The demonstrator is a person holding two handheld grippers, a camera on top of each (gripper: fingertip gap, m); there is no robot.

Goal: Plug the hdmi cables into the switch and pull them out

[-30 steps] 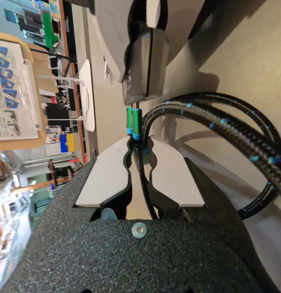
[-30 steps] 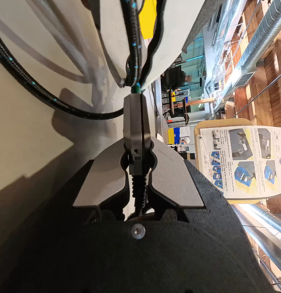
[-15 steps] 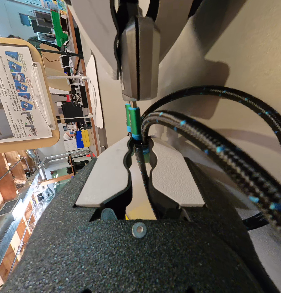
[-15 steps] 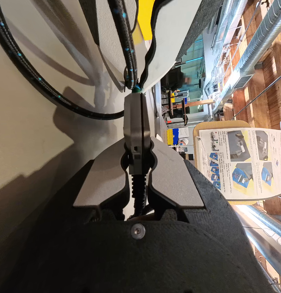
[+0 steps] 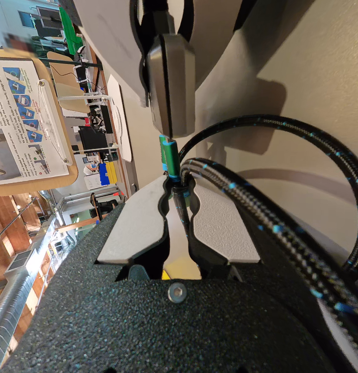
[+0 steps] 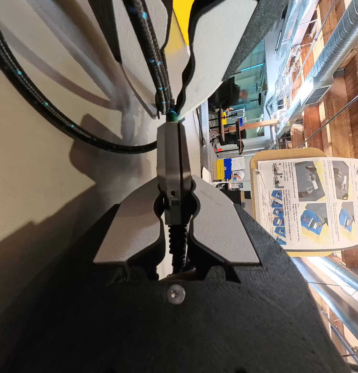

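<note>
With the left gripper (image 5: 179, 188) nipped narrowly on the green plug (image 5: 170, 157) and its braided cable (image 5: 275, 222) over the bench (image 5: 325, 80), and the right gripper (image 6: 175, 193) clamped on the grey hub (image 6: 171, 159), steady straight alignment seemed wisest.

Workshop — exposed ducts (image 6: 333, 38), brick wall (image 6: 353, 121), instruction board (image 5: 22, 119)

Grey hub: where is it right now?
Clamped in the right gripper, its far end meeting the green plug held by the left gripper; the grey hub sits mid-frame.
</note>
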